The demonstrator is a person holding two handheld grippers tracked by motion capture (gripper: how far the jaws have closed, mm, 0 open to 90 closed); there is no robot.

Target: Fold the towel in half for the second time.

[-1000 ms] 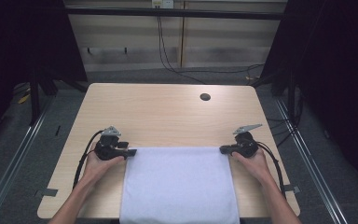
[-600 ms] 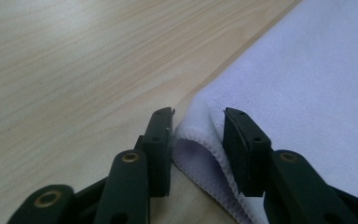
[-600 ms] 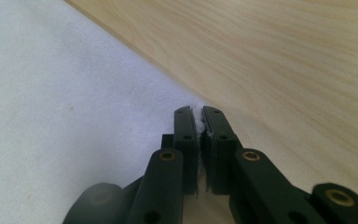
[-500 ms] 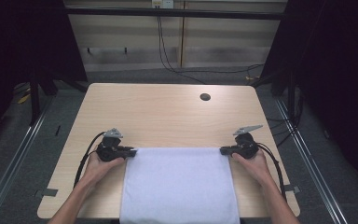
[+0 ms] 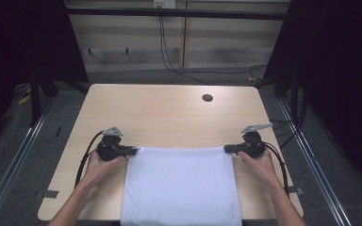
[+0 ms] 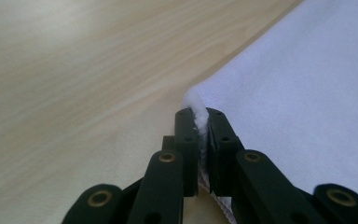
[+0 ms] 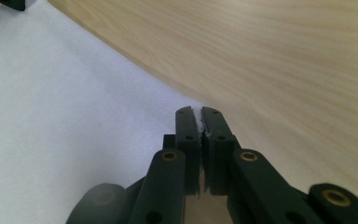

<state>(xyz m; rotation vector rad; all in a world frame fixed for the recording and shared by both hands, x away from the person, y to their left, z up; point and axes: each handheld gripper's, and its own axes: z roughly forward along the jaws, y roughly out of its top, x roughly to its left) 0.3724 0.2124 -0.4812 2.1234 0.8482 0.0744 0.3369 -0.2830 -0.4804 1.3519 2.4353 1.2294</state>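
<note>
A white cloth lies flat on the near half of the wooden table, its near edge hanging past the table's front. My left gripper is shut on the cloth's far left corner. In the left gripper view the cloth bunches up between the closed black jaws of the left gripper. My right gripper is shut on the far right corner. The right gripper view shows a thin strip of white cloth pinched in the right gripper.
A dark round hole sits in the table near its far right. Bare wood lies beyond the cloth. Metal rails run along both sides of the table on the grey floor, and cables trail behind it.
Both grippers, still holding the cloth's corners, have drawn slightly toward the near edge, pulling the cloth with them.
</note>
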